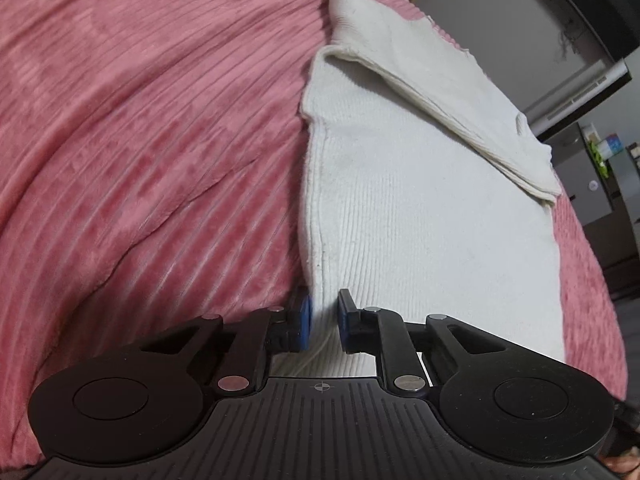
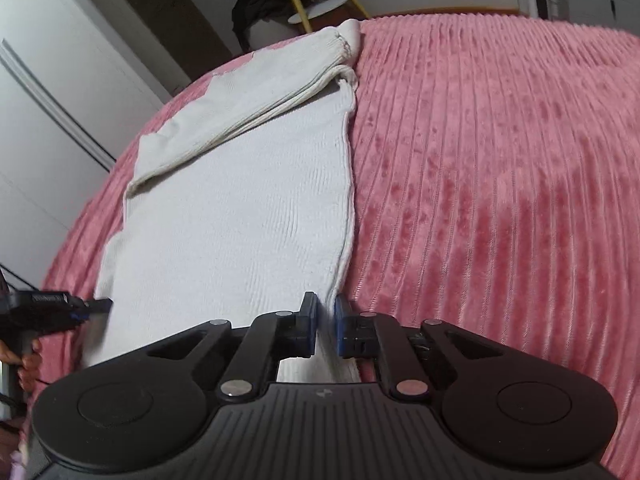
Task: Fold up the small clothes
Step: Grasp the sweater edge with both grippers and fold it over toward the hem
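A white ribbed knit garment (image 1: 400,200) lies flat on a pink corduroy bedcover (image 1: 140,140), with a sleeve (image 1: 460,112) folded across its far part. My left gripper (image 1: 324,314) is shut on the garment's near left edge, and its seam runs up between the blue pads. In the right wrist view the same garment (image 2: 240,220) stretches away over the bedcover (image 2: 500,180). My right gripper (image 2: 327,316) is shut on its near right edge. The left gripper (image 2: 100,304) shows at the garment's other near corner.
A white door or wardrobe (image 2: 48,80) stands beyond the bed's left side, and a yellow-legged stand (image 2: 320,8) behind the bed's far edge. A grey cabinet (image 1: 592,184) is off the bed's right side. A person's hand (image 2: 24,360) holds the left gripper.
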### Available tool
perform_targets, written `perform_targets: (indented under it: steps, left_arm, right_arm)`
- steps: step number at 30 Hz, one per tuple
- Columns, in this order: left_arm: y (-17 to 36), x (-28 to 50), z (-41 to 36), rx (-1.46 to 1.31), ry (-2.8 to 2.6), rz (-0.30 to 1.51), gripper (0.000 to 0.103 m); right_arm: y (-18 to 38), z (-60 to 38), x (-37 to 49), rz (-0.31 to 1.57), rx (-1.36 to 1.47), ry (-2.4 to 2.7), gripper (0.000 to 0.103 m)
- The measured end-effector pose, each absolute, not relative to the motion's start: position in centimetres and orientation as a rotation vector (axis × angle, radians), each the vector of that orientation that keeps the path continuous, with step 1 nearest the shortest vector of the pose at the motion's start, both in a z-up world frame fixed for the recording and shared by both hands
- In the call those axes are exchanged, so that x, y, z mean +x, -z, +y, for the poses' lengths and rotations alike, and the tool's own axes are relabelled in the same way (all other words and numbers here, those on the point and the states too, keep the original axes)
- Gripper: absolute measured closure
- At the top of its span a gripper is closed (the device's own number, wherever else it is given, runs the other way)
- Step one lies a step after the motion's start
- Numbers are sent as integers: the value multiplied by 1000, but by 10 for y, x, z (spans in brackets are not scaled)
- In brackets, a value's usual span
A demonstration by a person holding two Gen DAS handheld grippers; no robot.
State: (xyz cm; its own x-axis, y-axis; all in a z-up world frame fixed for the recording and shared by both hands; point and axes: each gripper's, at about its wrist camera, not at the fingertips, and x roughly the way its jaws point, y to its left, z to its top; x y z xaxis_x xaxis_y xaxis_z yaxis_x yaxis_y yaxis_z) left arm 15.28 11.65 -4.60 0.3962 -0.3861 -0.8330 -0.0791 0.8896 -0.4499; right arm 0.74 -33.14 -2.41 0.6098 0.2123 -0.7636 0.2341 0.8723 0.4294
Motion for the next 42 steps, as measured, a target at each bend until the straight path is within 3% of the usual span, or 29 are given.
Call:
perform_targets:
  steps: [2,6,8,11,12,14,16,23,31,34,35,36,42]
  left_arm:
    - [48,151,119,-474,215,1163,82]
    - [47,148,118,-509,309,1201,38]
    - [45,147,111,-458,331,1221,37]
    - [41,147,101,-361,363,1244,42]
    - [40,148,98,-331,368,1254,55]
    - [38,148,93,-272,363,1278,68]
    - [35,151,92,-278,385,1299,87]
    - [10,172,91,-465,540,1261,91]
    - [-11,248,105,-741,406,1036,91]
    - [-3,260,114,-764,286,1003,77]
    - [-1,260,117,-763,277,999,57]
    - [1,256,119,-746,283,995,45]
    - [8,226,102,-314,401,951,19]
  right_arm:
    - [27,-331,9,958,535,-6,90]
    - [26,-333,10,982,553,-24,89]
    - [25,-334,11,998,561,-34,89]
    - [24,-331,15,1035,537,-48,89]
    - [23,-329,16,1042,515,-54,90]
    - [22,-327,19,1057,491,-61,91]
    - [20,-326,22,1062,493,-81,94]
    - [8,-337,38,1003,691,-167,95]
    - [-7,-368,98,779,907,-86,95]
    - [-6,-381,119,727,904,36,83]
    - [-7,-384,123,722,876,67,68]
    - [-10,-384,125,714,822,84,57]
    - [-18,-365,114,735,361,44,46]
